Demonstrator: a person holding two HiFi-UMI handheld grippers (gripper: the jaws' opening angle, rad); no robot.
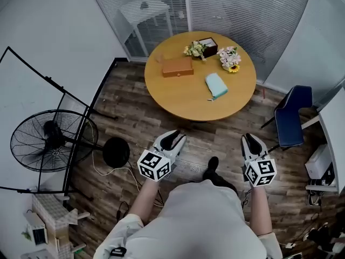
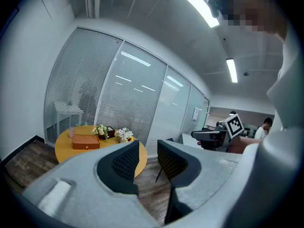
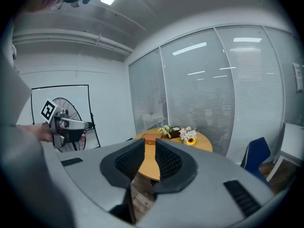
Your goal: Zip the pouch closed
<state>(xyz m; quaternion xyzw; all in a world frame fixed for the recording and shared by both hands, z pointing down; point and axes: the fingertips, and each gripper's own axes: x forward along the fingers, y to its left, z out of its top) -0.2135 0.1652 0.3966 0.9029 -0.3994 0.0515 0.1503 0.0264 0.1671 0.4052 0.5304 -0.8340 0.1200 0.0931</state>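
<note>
Left gripper (image 1: 173, 140) and right gripper (image 1: 252, 142), jaws apart and empty, held well short of the round table (image 1: 183, 99). The teal pouch (image 1: 216, 85) lies on it, its zipper too small to read.

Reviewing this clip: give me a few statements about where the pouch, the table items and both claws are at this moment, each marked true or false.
1. The pouch lies on the round table, and neither claw touches it. True.
2. The left claw is shut on the pouch. False: its jaws stand apart with nothing between them, and it is held near the person's body, away from the table.
3. The right claw is open and empty. True.
4. The brown box lies on top of the pouch. False: the two lie apart on the table. In the head view the box is to the pouch's left.
</note>
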